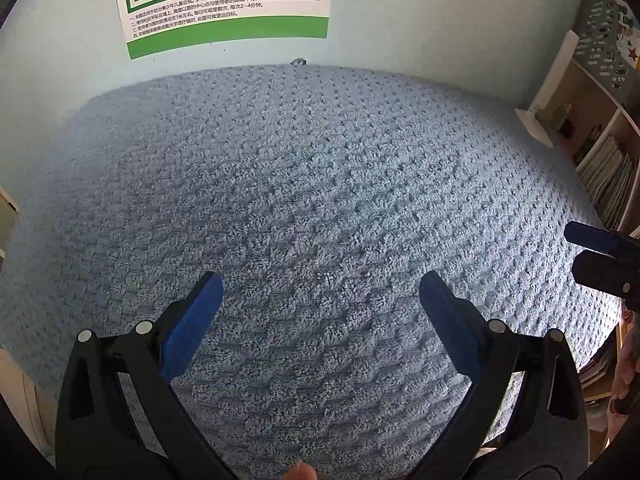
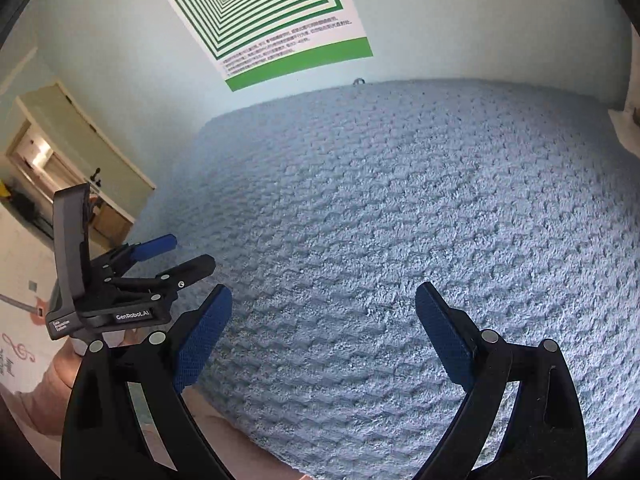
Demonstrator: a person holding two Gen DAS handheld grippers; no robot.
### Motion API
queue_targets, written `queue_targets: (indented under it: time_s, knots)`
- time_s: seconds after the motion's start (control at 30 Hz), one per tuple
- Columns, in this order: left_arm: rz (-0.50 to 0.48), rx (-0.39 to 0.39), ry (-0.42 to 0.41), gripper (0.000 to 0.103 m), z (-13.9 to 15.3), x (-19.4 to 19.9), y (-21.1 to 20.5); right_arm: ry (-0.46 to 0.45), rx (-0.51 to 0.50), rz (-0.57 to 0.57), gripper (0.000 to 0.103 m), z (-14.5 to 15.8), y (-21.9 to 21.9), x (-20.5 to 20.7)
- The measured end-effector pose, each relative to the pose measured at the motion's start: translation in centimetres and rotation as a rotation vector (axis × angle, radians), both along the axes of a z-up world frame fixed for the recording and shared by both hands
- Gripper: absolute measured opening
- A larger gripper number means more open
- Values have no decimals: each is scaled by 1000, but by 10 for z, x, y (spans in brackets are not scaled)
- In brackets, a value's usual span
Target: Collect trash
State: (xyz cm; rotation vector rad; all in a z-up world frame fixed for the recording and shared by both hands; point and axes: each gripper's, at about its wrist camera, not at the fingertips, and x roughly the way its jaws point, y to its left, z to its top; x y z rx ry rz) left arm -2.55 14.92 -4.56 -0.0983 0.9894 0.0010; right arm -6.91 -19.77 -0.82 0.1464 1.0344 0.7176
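Observation:
A blue knitted blanket (image 1: 320, 168) covers a wide flat surface and fills both views. A small grey object (image 1: 298, 61) lies at its far edge against the wall, also visible in the right wrist view (image 2: 358, 81); I cannot tell what it is. Nothing else lies on the blanket. My left gripper (image 1: 320, 280) hovers over the near part, open, with nothing between its blue pads. My right gripper (image 2: 324, 292) is open and empty too, just to the right of the left one. Each shows in the other's view: the right gripper (image 1: 576, 246), the left gripper (image 2: 190, 252).
A green-and-white poster (image 1: 228, 0) hangs on the pale blue wall behind the blanket. A bookshelf (image 1: 592, 152) with books stands at the right edge. An open doorway (image 2: 40, 160) is at the far left. A hand (image 2: 64, 364) holds the left gripper.

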Motion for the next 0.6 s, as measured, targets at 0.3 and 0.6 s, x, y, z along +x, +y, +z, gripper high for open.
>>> queue_targets:
  time_s: [0.3,0.6]
  knots:
    - [39,-11,7,96,-2,7,21,1,2,24,92,0,19,16]
    - [53,-11,4,96,-1,12,32,6,0,38,92,-3,33,26]
